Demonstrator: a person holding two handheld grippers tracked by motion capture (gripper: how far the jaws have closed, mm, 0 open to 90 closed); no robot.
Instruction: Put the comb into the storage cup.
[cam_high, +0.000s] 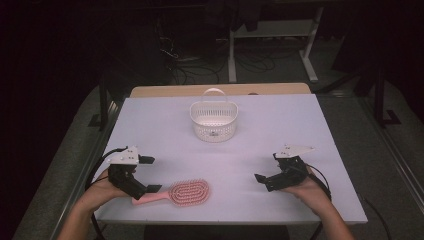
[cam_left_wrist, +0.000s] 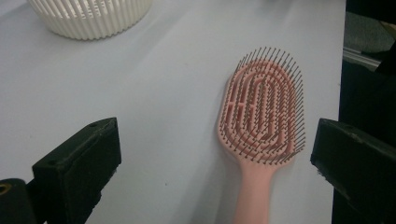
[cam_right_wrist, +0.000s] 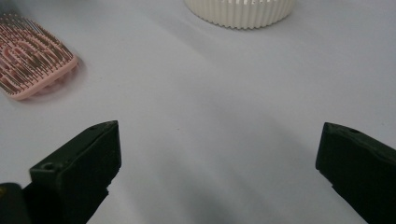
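The pink plastic hairbrush (cam_right_wrist: 32, 58) is cut off by the right gripper view's left edge. The white slatted plastic basket (cam_left_wrist: 88, 16) is cropped at the top of the left gripper view.

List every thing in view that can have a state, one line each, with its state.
hairbrush: lying flat on the table, bristles up, handle toward the left gripper, not gripped.
basket: upright at the far middle of the table, handle raised; looks empty.
left gripper: open, fingers on either side of the brush handle's end, not closed on it.
right gripper: open, holding nothing, over bare table.
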